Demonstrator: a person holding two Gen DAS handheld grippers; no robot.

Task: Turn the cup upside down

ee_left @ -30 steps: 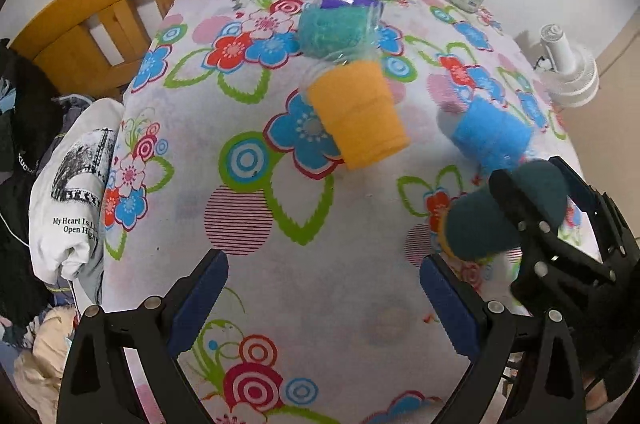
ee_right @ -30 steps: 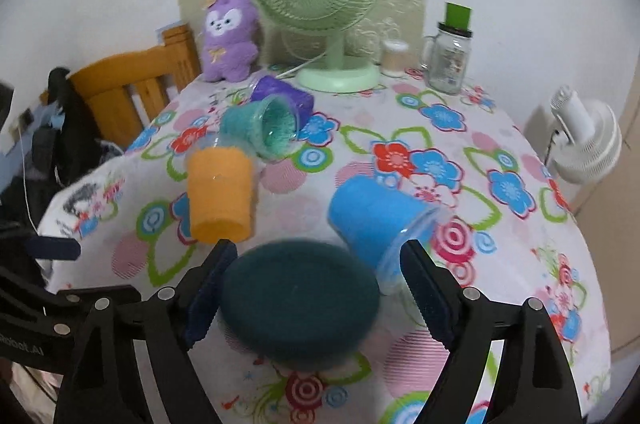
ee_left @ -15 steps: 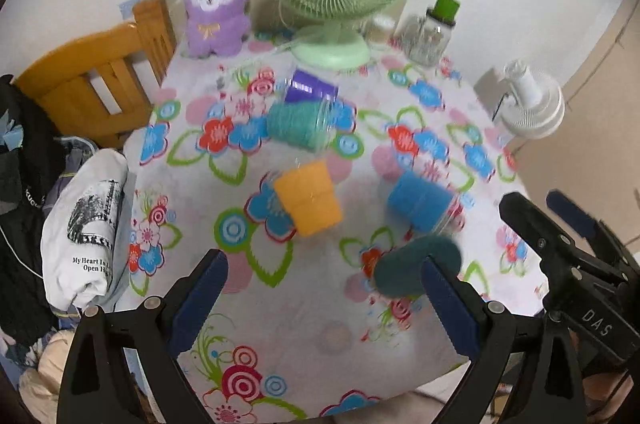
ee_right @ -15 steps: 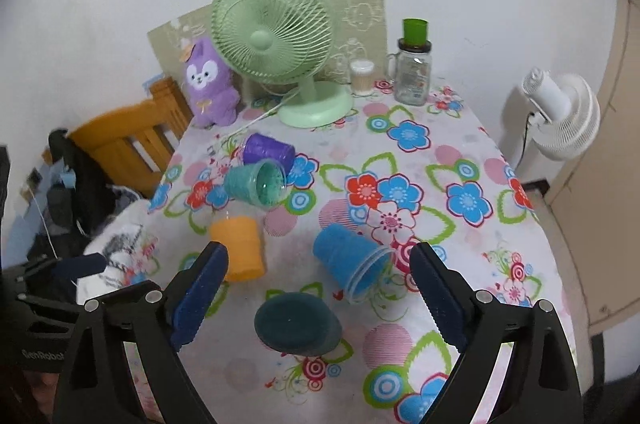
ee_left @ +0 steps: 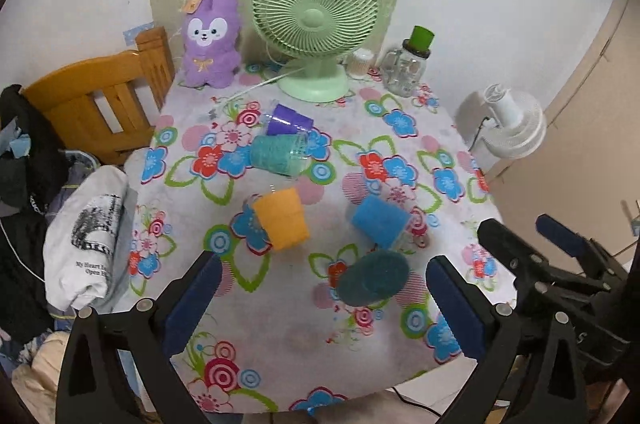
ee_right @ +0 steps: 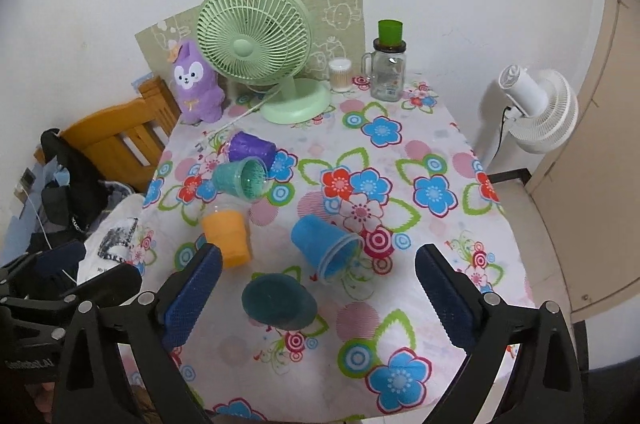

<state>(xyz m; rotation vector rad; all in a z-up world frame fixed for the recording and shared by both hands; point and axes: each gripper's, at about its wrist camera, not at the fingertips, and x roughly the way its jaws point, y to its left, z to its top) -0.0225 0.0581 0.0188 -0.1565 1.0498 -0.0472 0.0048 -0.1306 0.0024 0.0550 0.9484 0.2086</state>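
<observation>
Several plastic cups lie on the flowered tablecloth. A dark teal cup [ee_left: 372, 278] [ee_right: 278, 300] stands upside down near the front edge. A blue cup [ee_left: 380, 221] [ee_right: 326, 248], an orange cup [ee_left: 282, 219] [ee_right: 227, 237], a light teal cup [ee_left: 278, 155] [ee_right: 240, 179] and a purple cup [ee_left: 289, 119] [ee_right: 252, 146] lie on their sides. My left gripper [ee_left: 320, 304] is open and empty, high above the table's front. My right gripper [ee_right: 318, 298] is open and empty, high above the dark teal cup.
A green desk fan [ee_left: 316, 23], a purple plush toy [ee_left: 210, 41], a glass jar with a green lid [ee_left: 408, 67] and a small white jar [ee_right: 340, 73] stand at the back. A wooden chair [ee_left: 100, 103] with clothes is at the left. A white floor fan [ee_right: 536, 103] stands at the right.
My right gripper has let go of the dark teal cup, which now stands upside down on the table. Both grippers have pulled up and back from the table.
</observation>
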